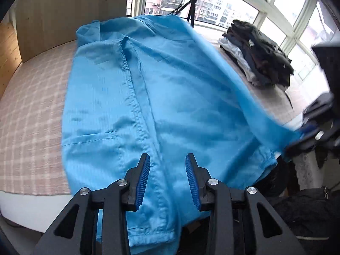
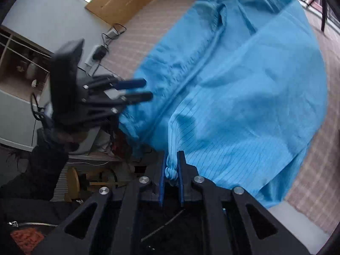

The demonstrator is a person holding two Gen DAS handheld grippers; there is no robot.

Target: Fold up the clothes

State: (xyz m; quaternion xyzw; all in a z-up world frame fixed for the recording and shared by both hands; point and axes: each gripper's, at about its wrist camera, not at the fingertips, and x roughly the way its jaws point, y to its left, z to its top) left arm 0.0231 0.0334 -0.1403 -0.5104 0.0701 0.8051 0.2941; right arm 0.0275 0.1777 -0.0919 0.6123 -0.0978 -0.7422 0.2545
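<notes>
A bright blue zip-front jacket (image 1: 170,89) lies spread on the bed, its zip seam running toward me. My left gripper (image 1: 167,159) hovers over the jacket's near hem with its jaws apart; the zip seam lies flat between the blue pads (image 1: 144,178) and is not pinched. From the right wrist view, that left gripper (image 2: 148,89) shows blurred at the jacket's (image 2: 244,85) left edge. My right gripper (image 2: 171,155) is shut on a bunched bit of the jacket's edge, and the cloth rises from it in a lifted flap. It appears blurred as the right gripper (image 1: 303,130) at the far right.
The bed has a pink plaid cover (image 1: 31,106). A pile of dark folded clothes (image 1: 261,53) sits at its far right by the windows. A tripod (image 1: 191,10) stands behind. A wooden board (image 1: 63,10) backs the bed. Cables and a power strip (image 2: 99,51) lie left of the bed.
</notes>
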